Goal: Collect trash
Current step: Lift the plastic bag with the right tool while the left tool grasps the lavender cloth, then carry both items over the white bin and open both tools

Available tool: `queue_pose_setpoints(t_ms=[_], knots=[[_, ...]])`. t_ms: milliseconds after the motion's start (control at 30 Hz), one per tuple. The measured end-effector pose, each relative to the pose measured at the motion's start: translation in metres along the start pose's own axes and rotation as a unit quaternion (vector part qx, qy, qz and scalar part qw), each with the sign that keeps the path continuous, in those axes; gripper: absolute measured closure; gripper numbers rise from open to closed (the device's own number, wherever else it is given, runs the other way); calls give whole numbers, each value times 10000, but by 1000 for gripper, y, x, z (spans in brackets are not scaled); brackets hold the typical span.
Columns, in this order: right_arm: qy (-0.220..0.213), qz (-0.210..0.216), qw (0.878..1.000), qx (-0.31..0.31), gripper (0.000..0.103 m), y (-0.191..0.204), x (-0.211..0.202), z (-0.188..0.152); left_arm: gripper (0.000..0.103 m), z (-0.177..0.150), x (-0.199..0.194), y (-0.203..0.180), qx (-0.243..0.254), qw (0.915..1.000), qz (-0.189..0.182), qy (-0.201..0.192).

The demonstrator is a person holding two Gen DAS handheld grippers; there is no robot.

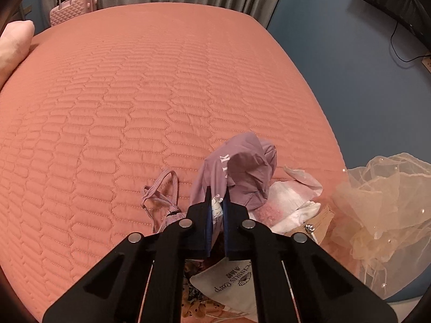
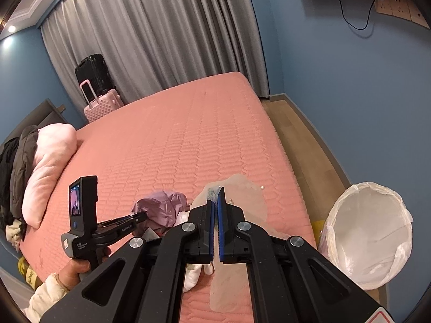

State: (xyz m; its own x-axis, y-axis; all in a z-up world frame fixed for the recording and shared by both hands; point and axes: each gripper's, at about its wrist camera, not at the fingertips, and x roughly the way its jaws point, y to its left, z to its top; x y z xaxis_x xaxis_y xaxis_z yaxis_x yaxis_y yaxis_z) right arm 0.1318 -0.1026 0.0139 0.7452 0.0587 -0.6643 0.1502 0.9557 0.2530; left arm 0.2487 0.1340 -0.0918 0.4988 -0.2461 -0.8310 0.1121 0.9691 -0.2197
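Left gripper (image 1: 218,197), jaws clamped on a mauve bag (image 1: 237,172) lifted over the near edge of the pink bed (image 1: 150,80). Right gripper (image 2: 216,197), jaws clamped on cream tulle (image 2: 242,188) above the same edge. A white-lined bin (image 2: 369,231) stands open on the floor beside the bed.

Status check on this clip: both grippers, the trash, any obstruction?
Left gripper shut on purple bag. Right gripper shut on sheer tulle. Lined bin open beside bed, path unobstructed.
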Motion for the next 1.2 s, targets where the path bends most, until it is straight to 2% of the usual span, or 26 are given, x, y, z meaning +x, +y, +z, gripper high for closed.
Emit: queue_pose_setpoints(t_ms=[267, 567, 833, 1200], knots=[[-209, -30, 9998, 0, 102, -5, -22, 12, 100, 16, -61, -39, 290, 9975, -114, -629], [-649, -177, 9977, -63, 102, -23, -72, 37, 100, 23, -137, -119, 813, 9869, -638, -1243], [-877, -537, 9947, -87, 101, -64, -115, 53, 100, 18, -153, -187, 1275, 9779, -1068, -1266], [-826, -1111, 9902, 211, 101, -141, -137, 54, 100, 7, -135, -276, 1751, 9689, -1491, -913]])
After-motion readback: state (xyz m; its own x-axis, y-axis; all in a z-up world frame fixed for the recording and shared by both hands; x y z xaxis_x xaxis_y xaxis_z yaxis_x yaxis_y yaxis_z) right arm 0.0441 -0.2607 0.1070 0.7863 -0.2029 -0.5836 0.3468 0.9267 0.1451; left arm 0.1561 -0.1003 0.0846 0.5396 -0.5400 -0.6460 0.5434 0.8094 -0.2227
